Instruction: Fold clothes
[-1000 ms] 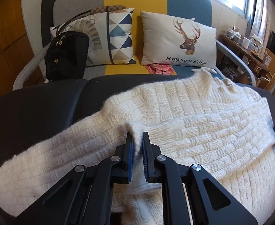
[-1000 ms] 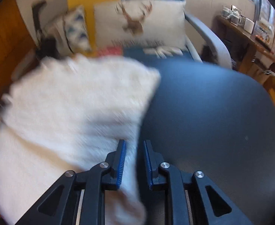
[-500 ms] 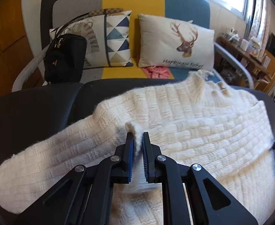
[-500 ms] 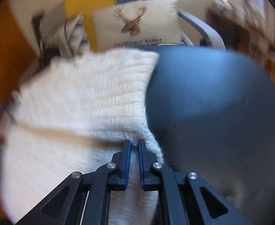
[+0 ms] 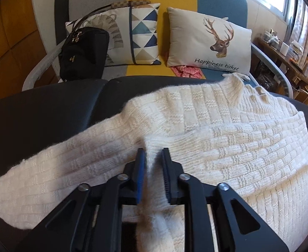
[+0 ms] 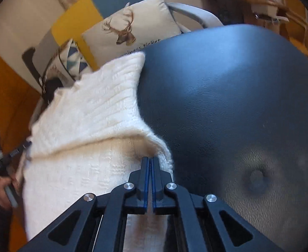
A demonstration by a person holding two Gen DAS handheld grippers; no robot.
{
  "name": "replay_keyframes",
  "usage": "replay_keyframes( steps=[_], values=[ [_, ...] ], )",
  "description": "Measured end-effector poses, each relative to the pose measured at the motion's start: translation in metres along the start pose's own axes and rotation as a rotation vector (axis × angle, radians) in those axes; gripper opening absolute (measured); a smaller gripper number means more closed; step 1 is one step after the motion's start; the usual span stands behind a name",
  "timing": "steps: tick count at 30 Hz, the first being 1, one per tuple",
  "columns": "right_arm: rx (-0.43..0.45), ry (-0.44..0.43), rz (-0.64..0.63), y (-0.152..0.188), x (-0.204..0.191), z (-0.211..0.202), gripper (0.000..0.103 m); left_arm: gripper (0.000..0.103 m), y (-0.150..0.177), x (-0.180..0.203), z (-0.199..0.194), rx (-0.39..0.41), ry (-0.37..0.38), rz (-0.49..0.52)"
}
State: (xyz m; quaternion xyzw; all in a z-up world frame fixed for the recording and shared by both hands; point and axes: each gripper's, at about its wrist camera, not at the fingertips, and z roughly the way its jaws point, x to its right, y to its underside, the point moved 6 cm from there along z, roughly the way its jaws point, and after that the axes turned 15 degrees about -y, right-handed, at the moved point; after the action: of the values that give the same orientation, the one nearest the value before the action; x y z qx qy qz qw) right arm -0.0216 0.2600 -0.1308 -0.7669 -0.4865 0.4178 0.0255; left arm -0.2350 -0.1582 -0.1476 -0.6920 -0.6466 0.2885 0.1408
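The sweater (image 5: 227, 142) lies on the table (image 5: 49, 113), sofa (image 5: 181, 4) behind.

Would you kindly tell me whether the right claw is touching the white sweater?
Touching. In the right wrist view the right claw is shut on the sweater, pinching its edge where it lifts off the black surface.

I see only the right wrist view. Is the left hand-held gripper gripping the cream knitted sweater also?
Observer: The left hand-held gripper has just been opening; a fold of the cream knitted sweater lies between its jaws.
Operator: Is a sleeve unfolded?
Observer: Yes, one sleeve lies stretched out over the black padded surface.
Operator: Anything beyond the collar?
Observer: A small red patterned cloth lies before the white deer cushion.
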Motion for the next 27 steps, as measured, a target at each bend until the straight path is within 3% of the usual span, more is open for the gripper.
replay_keyframes(
  steps=[2,5,9,13,16,18,20,21,22,24,27],
  values=[
    [0.030,-0.015,-0.005,0.001,-0.009,-0.013,0.007,0.028,0.002,-0.009,-0.002,-0.023,-0.001,-0.024],
    [0.034,-0.070,-0.054,0.010,-0.031,-0.021,0.007,0.031,0.006,-0.025,-0.013,-0.030,0.004,-0.080],
    [-0.132,0.128,-0.165,0.035,-0.025,0.011,0.004,0.031,0.019,-0.033,-0.041,0.002,0.008,-0.121],
    [-0.034,0.072,-0.088,0.037,-0.030,-0.025,0.010,0.038,0.050,-0.021,-0.084,0.030,0.073,-0.136],
    [-0.008,0.063,-0.195,0.053,-0.057,-0.042,0.010,0.039,0.081,0.001,-0.109,0.038,0.123,-0.098],
    [-0.082,0.083,-0.246,0.074,-0.064,-0.033,0.011,0.039,0.099,0.021,-0.123,0.036,0.156,-0.050],
    [-0.201,0.237,-0.296,0.098,-0.052,-0.015,0.012,0.039,0.120,0.036,-0.132,0.031,0.165,0.000],
    [-0.151,0.241,-0.357,0.101,-0.057,-0.022,0.012,0.039,0.130,0.042,-0.135,0.028,0.163,0.024],
    [-0.168,0.256,-0.347,0.104,-0.057,-0.024,0.012,0.039,0.139,0.046,-0.137,0.029,0.151,0.050],
    [-0.148,0.257,-0.301,0.101,-0.062,-0.032,0.012,0.039,0.156,0.053,-0.142,0.032,0.131,0.099],
    [-0.115,0.127,-0.333,0.100,-0.101,-0.032,0.015,0.046,0.172,0.049,-0.148,0.041,0.112,0.104]
  ],
)
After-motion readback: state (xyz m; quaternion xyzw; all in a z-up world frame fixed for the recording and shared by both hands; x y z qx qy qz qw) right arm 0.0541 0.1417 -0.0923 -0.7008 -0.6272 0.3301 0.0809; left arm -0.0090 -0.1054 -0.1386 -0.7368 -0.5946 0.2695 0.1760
